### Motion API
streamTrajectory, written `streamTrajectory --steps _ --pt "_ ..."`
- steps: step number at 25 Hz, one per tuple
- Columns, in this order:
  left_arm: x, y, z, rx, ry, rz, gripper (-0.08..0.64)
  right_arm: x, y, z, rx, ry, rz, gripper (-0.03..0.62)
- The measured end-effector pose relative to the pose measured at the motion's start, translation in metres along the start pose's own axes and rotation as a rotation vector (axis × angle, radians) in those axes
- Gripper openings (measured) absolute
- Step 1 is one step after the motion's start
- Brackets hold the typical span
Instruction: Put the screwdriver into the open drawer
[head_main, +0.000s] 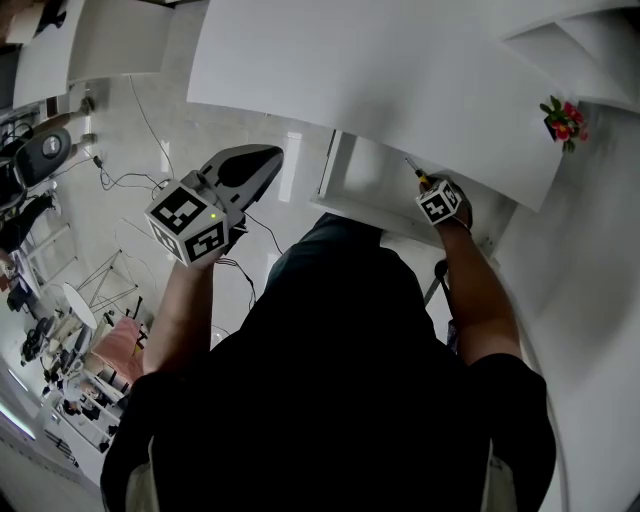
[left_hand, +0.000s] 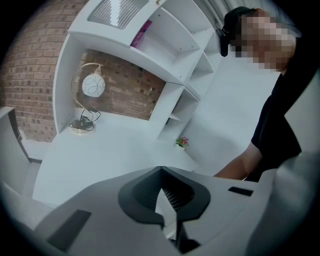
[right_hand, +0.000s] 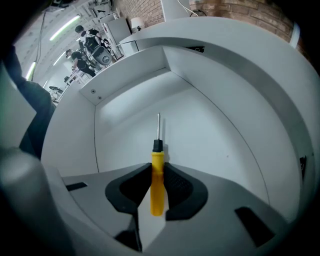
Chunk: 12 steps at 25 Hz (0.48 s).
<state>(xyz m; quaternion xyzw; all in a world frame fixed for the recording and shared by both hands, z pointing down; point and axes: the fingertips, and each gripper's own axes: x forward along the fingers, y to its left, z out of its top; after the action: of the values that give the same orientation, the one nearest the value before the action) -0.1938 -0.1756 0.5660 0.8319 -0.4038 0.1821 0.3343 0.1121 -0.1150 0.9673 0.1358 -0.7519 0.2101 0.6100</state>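
A yellow-handled screwdriver (right_hand: 157, 172) with a black collar and thin metal shaft is clamped between the jaws of my right gripper (right_hand: 158, 176), shaft pointing forward over the white floor of the open drawer (right_hand: 200, 135). In the head view the right gripper (head_main: 432, 192) hovers above the drawer (head_main: 365, 172), which is pulled out from under the white desk, and the screwdriver's tip (head_main: 415, 172) pokes out ahead. My left gripper (head_main: 262, 158) is held up at the left, away from the drawer, jaws together with nothing between them (left_hand: 161, 171).
The white desk top (head_main: 400, 70) carries a small pot of flowers (head_main: 563, 120) at its right end and a globe lamp (left_hand: 92, 86) at the back by the brick wall. White shelves (left_hand: 175, 45) rise behind. Cables (head_main: 135, 180) lie on the floor left.
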Motion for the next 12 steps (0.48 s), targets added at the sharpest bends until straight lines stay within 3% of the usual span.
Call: streamTrajectory --steps 12 --pt "0.0083 -0.0081 -0.0011 0.006 0.013 -0.027 0.017 0.0 -0.0014 0.0008 0.035 -0.006 -0.003 0.1"
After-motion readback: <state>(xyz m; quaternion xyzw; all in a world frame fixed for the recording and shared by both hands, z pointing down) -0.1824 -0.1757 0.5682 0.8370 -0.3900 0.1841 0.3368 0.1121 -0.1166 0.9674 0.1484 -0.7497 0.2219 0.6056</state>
